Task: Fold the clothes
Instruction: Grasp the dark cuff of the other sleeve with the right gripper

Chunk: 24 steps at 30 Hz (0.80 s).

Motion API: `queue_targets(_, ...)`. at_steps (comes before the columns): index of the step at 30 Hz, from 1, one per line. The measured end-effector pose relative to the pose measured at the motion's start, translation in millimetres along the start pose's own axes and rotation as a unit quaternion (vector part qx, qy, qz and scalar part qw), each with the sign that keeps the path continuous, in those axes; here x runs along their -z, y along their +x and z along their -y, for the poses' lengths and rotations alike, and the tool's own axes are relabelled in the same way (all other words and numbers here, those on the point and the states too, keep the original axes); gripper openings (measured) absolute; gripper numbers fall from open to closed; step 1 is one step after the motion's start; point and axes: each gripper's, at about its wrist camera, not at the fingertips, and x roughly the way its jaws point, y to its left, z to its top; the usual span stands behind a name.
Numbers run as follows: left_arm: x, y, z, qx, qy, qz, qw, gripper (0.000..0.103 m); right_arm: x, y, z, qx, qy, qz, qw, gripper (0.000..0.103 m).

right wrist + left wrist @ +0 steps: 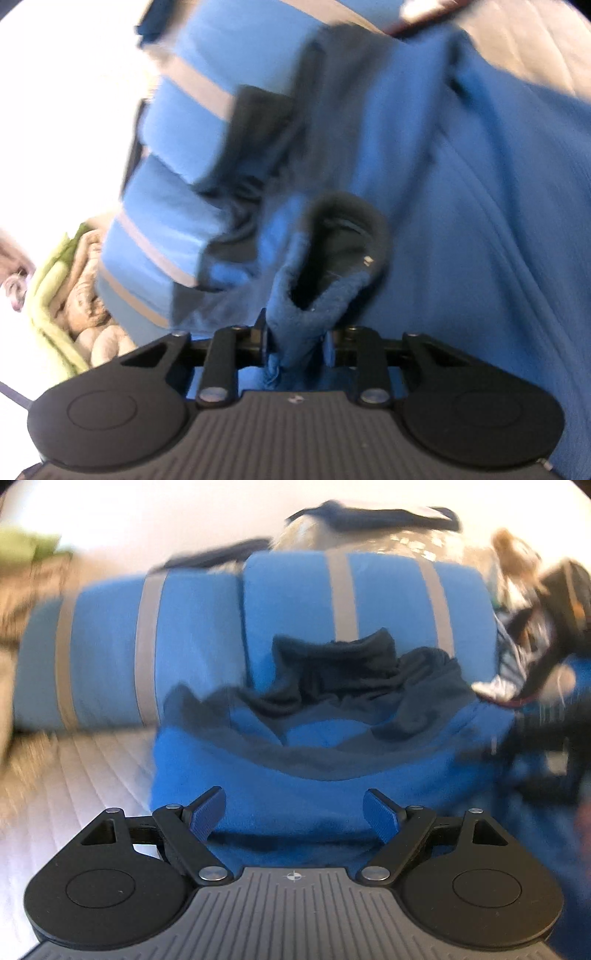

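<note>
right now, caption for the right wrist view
Right gripper pinching a fold of the blue fleece top, striped sleeve behind.

No readable text, label, brand or number shows on anything in either view.

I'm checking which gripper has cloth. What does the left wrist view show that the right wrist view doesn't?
Only the left wrist view: the left gripper, jaws open over the cloth, and the white ribbed bedcover. Only the right wrist view: the right gripper shut on a bunched fold of the blue fleece garment. Both: the blue pillows with grey stripes.
</note>
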Motion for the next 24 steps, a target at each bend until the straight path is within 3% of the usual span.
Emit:
queue_targets(4, 4.2, -5.4, 18.7, -0.034, 0.064, 0.030, 0.9969, 0.081, -17.3, -11.1, -25.5, -0.032, -0.028, 0.032, 0.999, 0.028)
queue_targets(8, 11.7, 5.2, 31.1, -0.076, 0.112, 0.031, 0.9903, 0.081, -30.9, -18.6, -39.8, -0.057, -0.034, 0.051, 0.996, 0.027)
queue_targets(14, 19.6, 36.7, 44.0, -0.173, 0.191, 0.038, 0.9654, 0.081, -33.9, -34.0, -44.9, -0.082, -0.046, 0.062, 0.994, 0.027)
queue_targets(17, 16.6, 53.5, 37.8, -0.205, 0.194, 0.020, 0.9591, 0.081, -35.6, -34.9, -50.4, -0.086, -0.054, 0.066, 0.993, 0.027)
queue_targets(24, -2.9, 76.2, -13.7, -0.253, 0.136, -0.007, 0.9579, 0.081, -44.4, -34.3, -56.8, -0.091, -0.058, 0.079, 0.991, 0.027)
